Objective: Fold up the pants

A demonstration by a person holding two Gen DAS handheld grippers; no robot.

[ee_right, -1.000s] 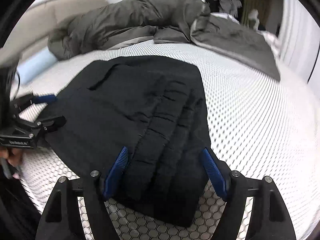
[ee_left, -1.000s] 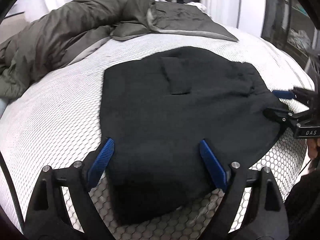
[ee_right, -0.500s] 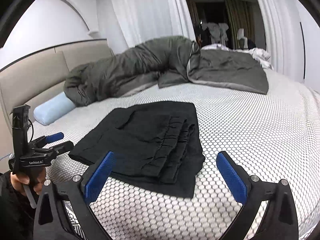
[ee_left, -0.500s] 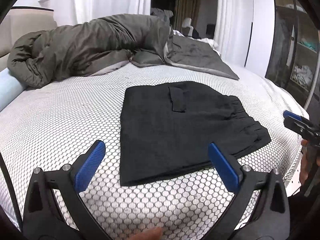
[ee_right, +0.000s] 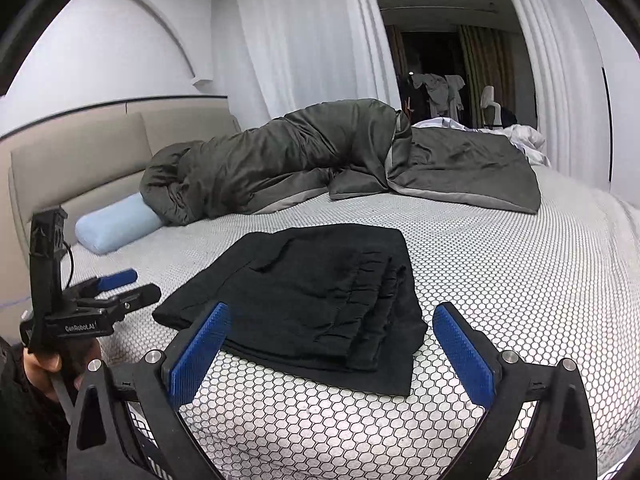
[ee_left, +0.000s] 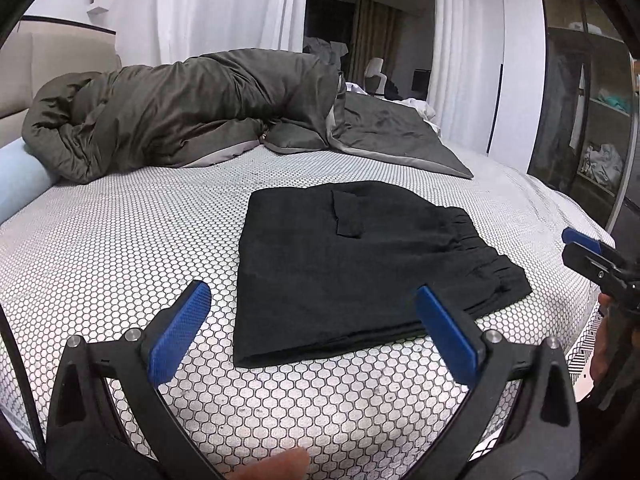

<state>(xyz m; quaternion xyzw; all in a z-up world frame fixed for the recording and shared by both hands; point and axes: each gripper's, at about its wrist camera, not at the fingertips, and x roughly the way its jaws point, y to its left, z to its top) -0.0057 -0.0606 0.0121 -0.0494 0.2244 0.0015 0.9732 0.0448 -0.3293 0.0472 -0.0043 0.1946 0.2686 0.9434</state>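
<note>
The black pants (ee_left: 360,264) lie folded into a flat rectangle on the honeycomb-patterned bed cover (ee_left: 120,248), pocket flap up, elastic waistband at the right end. In the right wrist view the pants (ee_right: 316,300) show stacked waistband layers at the near edge. My left gripper (ee_left: 316,330) is open and empty, held back above the bed's near edge, apart from the pants. My right gripper (ee_right: 332,344) is open and empty, above the waistband end. Each gripper shows in the other's view: the right one (ee_left: 588,252) and the left one (ee_right: 124,284).
A dark olive duvet (ee_left: 188,112) is bunched across the back of the bed, with a flat grey part (ee_right: 460,168) to the right. A light blue bolster pillow (ee_right: 116,224) lies by the beige headboard (ee_right: 80,160). A glass-fronted wardrobe (ee_left: 580,120) stands at right.
Both grippers have lifted off the pants and pulled back and up. They were low over the fabric a second ago. The pants stay folded on the bed.
</note>
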